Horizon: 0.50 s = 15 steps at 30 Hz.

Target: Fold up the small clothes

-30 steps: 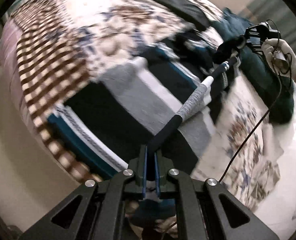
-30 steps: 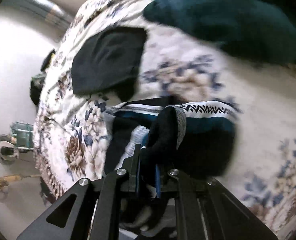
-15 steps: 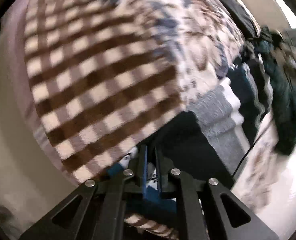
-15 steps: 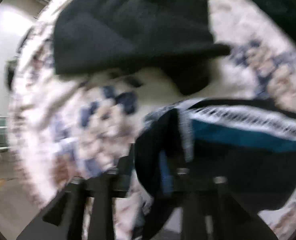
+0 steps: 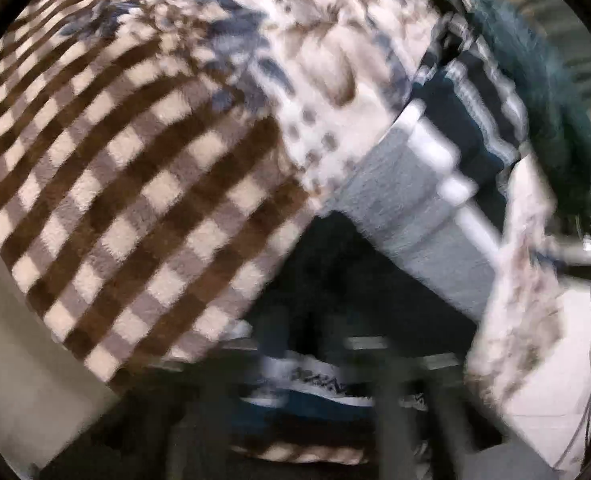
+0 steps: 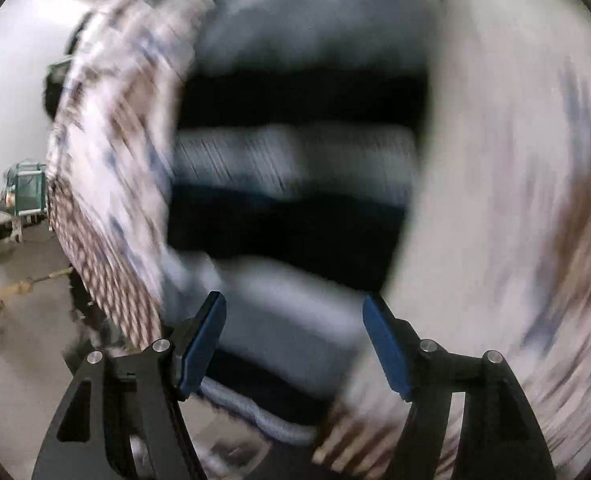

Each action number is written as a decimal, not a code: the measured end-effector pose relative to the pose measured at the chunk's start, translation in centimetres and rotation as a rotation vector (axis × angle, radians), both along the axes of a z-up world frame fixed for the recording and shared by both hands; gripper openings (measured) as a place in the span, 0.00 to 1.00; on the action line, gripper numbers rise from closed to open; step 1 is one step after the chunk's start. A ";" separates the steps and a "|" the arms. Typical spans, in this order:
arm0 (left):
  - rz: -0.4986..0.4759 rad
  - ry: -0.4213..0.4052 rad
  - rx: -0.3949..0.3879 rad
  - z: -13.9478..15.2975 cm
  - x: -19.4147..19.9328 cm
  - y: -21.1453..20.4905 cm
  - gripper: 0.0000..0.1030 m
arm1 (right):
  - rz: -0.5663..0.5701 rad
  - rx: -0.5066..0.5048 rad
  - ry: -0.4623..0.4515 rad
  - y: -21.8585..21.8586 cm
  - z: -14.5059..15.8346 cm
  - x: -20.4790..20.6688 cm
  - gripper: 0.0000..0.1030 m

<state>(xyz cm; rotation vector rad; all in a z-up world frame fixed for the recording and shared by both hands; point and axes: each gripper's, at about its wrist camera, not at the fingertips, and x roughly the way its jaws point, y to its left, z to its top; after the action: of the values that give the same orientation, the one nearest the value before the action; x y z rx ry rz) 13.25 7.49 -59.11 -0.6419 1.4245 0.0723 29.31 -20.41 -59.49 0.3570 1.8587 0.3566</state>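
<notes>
A striped garment in black, grey, white and teal bands (image 5: 407,216) lies flat on the floral bedspread (image 5: 327,52). In the right wrist view the same garment (image 6: 295,184) fills the middle, blurred by motion. My right gripper (image 6: 293,344) is open and empty just above the garment's near end. My left gripper (image 5: 315,364) is smeared by motion at the bottom of its view, over the garment's patterned white and teal hem (image 5: 319,380). Its fingers look spread apart, but the blur hides whether they hold cloth.
A brown and cream checked blanket (image 5: 107,184) covers the bed's left part, and its edge also shows in the right wrist view (image 6: 95,248). A dark teal cloth (image 5: 535,92) lies at the far right. The floor and a small cart (image 6: 19,196) lie beyond the bed edge.
My right gripper has let go of the garment's end and opened. Both grippers have swung quickly. The garment, stretched between them a second ago, now lies flat on the bed.
</notes>
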 end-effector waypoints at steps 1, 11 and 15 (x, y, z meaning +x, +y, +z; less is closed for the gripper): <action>-0.011 0.000 0.023 -0.1 -0.2 -0.1 0.06 | -0.026 0.015 0.030 -0.4 -1.4 -2.1 0.70; -0.168 -0.106 0.049 10.0 6.7 0.1 0.55 | -0.156 0.066 -0.011 -4.0 -2.5 -6.2 0.50; -0.165 -0.278 -0.048 12.5 18.2 -0.1 0.63 | -0.293 0.046 -0.129 -7.3 0.1 0.7 0.51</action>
<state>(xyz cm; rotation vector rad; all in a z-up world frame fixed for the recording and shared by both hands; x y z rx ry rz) 31.47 7.40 -46.59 -0.5486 1.2073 -0.1761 29.98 -27.76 -59.38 0.6158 1.6457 0.2161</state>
